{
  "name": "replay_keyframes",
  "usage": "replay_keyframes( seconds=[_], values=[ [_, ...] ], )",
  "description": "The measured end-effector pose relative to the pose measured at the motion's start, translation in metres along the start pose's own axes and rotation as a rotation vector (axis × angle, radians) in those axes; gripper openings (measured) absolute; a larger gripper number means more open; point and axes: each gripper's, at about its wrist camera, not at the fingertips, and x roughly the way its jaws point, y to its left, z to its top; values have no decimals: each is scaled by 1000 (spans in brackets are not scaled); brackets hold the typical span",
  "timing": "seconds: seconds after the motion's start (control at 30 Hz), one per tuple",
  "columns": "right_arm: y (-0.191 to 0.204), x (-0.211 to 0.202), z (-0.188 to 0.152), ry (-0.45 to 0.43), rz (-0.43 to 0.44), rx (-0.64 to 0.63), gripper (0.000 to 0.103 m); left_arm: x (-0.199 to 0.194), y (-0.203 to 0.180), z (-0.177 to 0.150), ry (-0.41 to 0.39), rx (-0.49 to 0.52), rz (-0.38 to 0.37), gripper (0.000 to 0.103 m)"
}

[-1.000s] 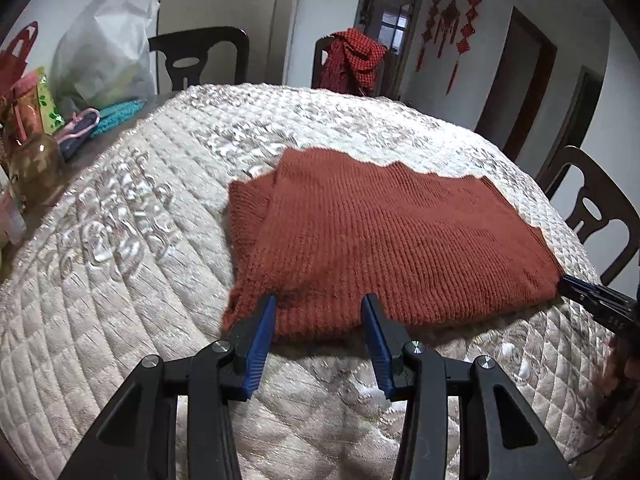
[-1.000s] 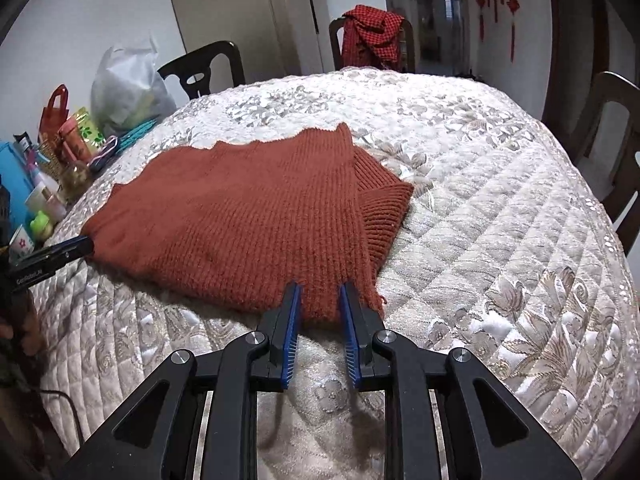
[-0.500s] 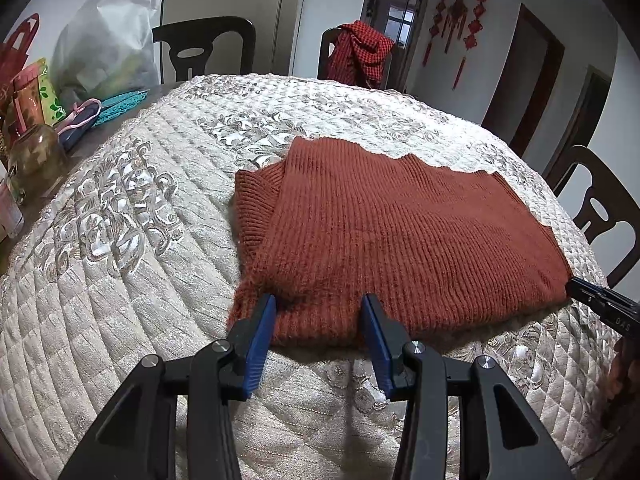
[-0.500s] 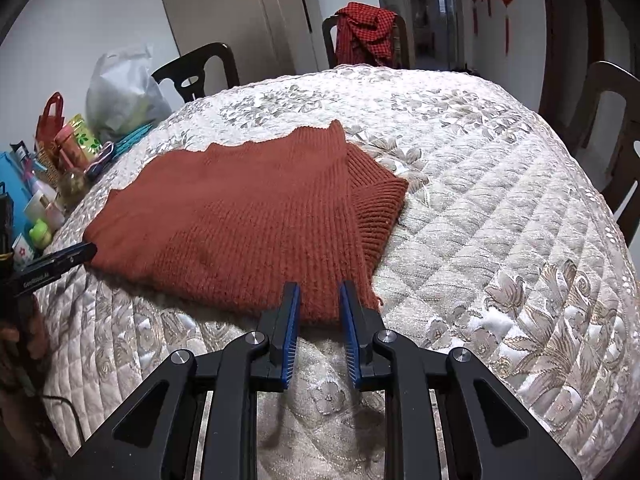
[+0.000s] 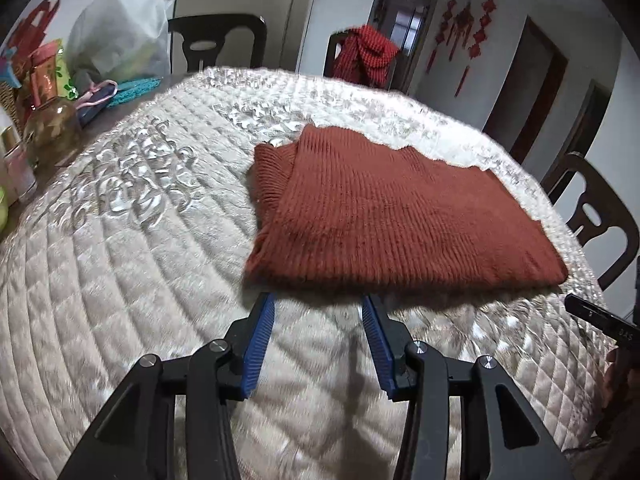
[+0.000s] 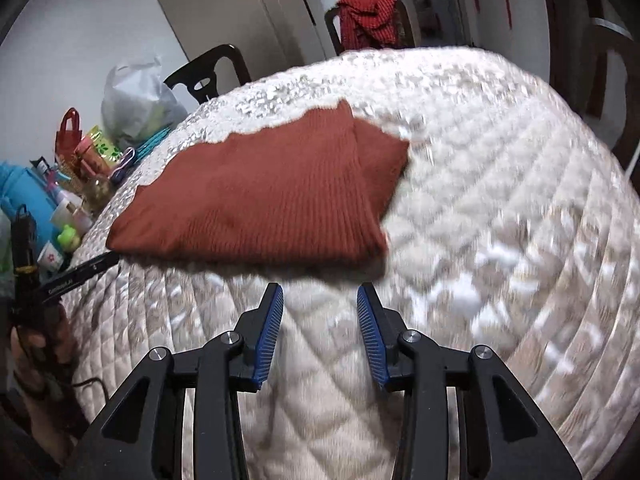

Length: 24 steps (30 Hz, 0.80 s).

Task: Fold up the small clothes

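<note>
Right wrist view: both the right tool (image 6: pixel 320 294) and left tool (image 5: pixel 320 304), jaws opening and empty, now sit just short of the rust-red ribbed knitted garment (image 6: pixel 260 200) they were gripping a second ago, so this fold looks finished.

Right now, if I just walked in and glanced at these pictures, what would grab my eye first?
Probably the rust-red knitted sweater, folded flat in the middle of a shiny quilted cream cover. Next come the blue-padded grippers at the bottom of each view, the left gripper and right gripper, both short of the sweater's near edge, jaws opening with nothing between them. A red checked cloth drapes a far chair.
</note>
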Motion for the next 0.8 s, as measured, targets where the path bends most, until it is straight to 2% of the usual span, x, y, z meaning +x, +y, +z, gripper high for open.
replay_keyframes(
  seconds=[0.13, 0.33, 0.57, 0.8],
  values=[
    [-6, -4, -6, -16, 36, 48, 40, -5, 9, -4, -13, -56, -47, 55],
    [-13, 6, 5, -21, 111, 129, 42, 5, 8, 9, -10, -101, -70, 65],
    [-26, 17, 15, -40, 196, 253, 42, 15, 28, 20, -26, -250, -159, 66],
    [-33, 21, 20, -55, 244, 323, 42, 19, 32, 21, -53, -323, -216, 64]
  ],
)
